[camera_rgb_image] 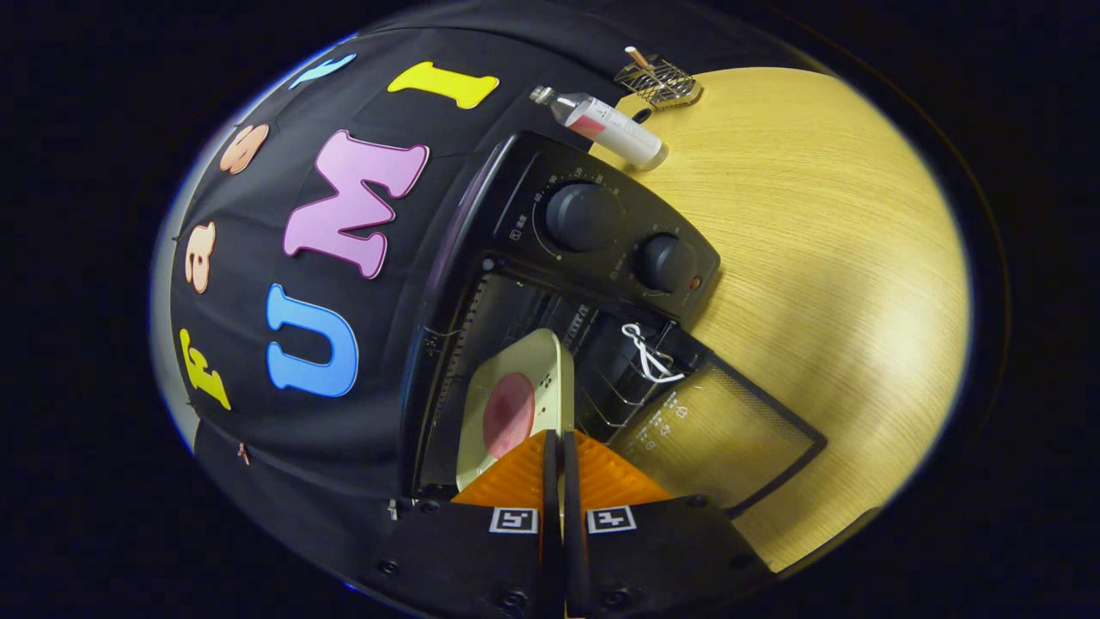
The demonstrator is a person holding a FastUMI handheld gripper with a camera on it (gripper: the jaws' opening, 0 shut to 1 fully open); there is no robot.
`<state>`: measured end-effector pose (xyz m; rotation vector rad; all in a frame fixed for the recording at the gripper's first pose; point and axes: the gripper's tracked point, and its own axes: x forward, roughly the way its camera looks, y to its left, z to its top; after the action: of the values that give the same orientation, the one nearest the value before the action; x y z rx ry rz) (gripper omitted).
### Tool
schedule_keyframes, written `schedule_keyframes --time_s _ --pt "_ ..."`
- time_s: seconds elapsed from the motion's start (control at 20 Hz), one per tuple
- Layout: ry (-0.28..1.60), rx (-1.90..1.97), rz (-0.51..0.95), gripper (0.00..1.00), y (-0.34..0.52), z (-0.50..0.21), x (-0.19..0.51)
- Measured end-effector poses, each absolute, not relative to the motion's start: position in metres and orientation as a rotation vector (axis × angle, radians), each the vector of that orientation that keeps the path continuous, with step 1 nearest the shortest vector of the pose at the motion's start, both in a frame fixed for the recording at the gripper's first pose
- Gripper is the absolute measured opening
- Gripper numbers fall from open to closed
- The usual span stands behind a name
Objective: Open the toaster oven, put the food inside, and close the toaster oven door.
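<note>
You are in the middle step: the toaster oven [550,284] stands with its door [722,438] dropped open, glass panel lying out over the tabletop [816,258], and the food is going in. Your tongs [563,468] are drawn narrow, both fingers pinched on the near edge of a pale square plate [516,404] that carries a round pink slice of food [509,414]. The plate stands on edge in this rolled view and reaches just ahead of the fingers into the mouth of the oven cavity, beside the wire rack [619,378].

Judging from this, the next move calls for levelling the plate, sliding it further onto the rack until it is fully supported, then spreading the fingers and backing straight out. After that, the door must be lifted shut. Beyond the oven, a bottle [606,125] and a small wire grill [660,82] lie far off on the tabletop, well clear of your path.
</note>
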<state>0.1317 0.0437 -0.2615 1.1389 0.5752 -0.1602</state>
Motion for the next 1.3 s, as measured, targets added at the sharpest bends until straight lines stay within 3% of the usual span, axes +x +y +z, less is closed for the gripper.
schedule_keyframes --time_s 0.8,1.0,1.05,1.15,1.2,1.3 --pt "0.485 1.132 -0.332 0.07 0.036 -0.281 0.173" --pt "0.482 1.13 -0.304 0.13 0.043 -0.272 0.167" --pt "0.484 1.133 -0.29 0.26 0.045 -0.267 0.165" --pt "0.496 1.121 -0.263 0.7 0.051 -0.263 0.16" --pt "0.498 1.107 -0.251 0.74 0.054 -0.261 0.156" --pt "0.518 1.068 -0.239 0.93 0.06 -0.257 0.141"
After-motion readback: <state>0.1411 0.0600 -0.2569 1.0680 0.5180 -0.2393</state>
